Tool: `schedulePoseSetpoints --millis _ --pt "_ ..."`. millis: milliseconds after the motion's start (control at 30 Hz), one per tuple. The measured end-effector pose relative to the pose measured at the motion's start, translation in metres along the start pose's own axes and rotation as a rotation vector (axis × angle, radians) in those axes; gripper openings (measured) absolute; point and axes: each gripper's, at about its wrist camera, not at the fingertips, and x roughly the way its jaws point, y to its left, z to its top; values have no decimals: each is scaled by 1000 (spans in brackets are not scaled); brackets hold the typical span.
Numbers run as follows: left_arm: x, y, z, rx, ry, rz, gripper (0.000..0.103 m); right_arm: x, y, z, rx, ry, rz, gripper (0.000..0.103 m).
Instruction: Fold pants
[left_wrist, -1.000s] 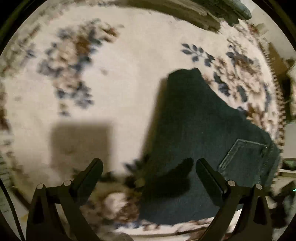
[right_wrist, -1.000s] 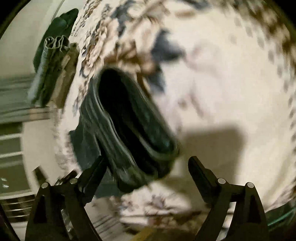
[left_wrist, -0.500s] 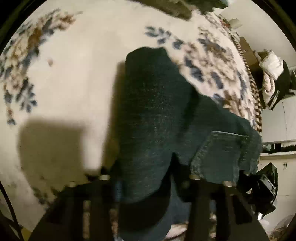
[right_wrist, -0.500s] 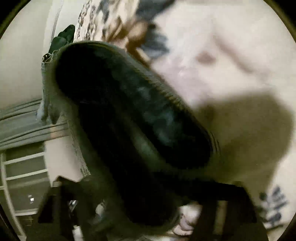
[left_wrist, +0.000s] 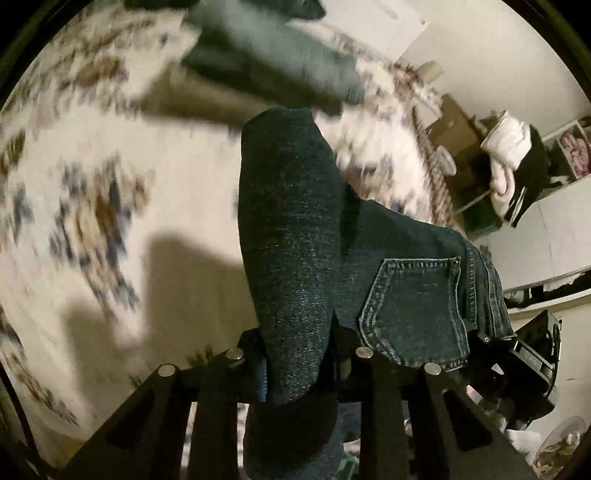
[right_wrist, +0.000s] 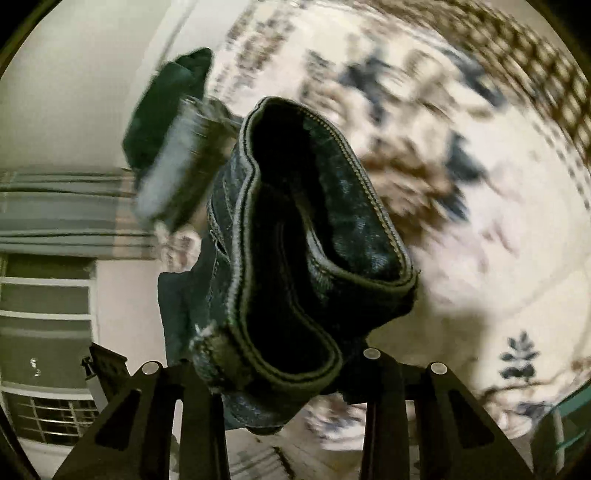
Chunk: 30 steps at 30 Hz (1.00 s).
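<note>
Left wrist: left gripper (left_wrist: 295, 360), open a second ago, now clamps jeans (left_wrist: 291, 236); right gripper (right_wrist: 291, 363) likewise; folded bundle lifted off rug (left_wrist: 110, 155).

Dark blue pants (left_wrist: 291, 236) of coarse, matt denim cloth with pale stitching. Matt black plastic left gripper (left_wrist: 295, 360) with shiny metal pins. Soft, woven floral rug (left_wrist: 92, 192), cream, matt.
</note>
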Motion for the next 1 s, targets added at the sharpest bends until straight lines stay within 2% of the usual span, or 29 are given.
schedulePoseSetpoints --millis 67,167,233,367,433,500,600,700,767,800,833,867,900,967,1000 --pt "-18 -1 40 20 -35 3 21 4 38 20 -13 -29 38 36" --pt "-37 6 126 61 -93 18 21 19 92 63 -25 -71 92 36" --pt "-42 19 179 87 -122 24 21 47 134 95 -24 -106 136 36" --pt "-30 51 271 125 -156 32 21 107 197 156 -26 -148 195 36" --pt "-10 72 322 141 -156 42 21 140 220 187 -24 -158 213 36" --pt "14 91 352 150 -136 55 21 177 239 217 -32 -155 217 36" --pt "50 116 377 164 -83 90 23 237 249 255 -29 -122 180 36" --pt "75 136 389 155 -30 132 31 282 247 272 -33 -52 75 38" --pt "76 139 391 143 -12 132 36 294 245 269 -61 -17 -6 50" --pt "73 139 390 145 -17 142 40 297 249 269 -85 -5 -49 52" --pt "69 138 392 148 -25 149 40 298 249 268 -107 4 -74 62" --pt "62 134 390 157 -40 176 48 298 253 267 -131 20 -103 79" --pt "56 132 388 160 -53 213 67 296 254 268 -145 24 -131 85" --pt "45 126 385 164 -79 255 85 287 265 260 -209 12 -246 90" --pt "38 123 381 161 -95 274 88 281 269 253 -247 0 -305 92"
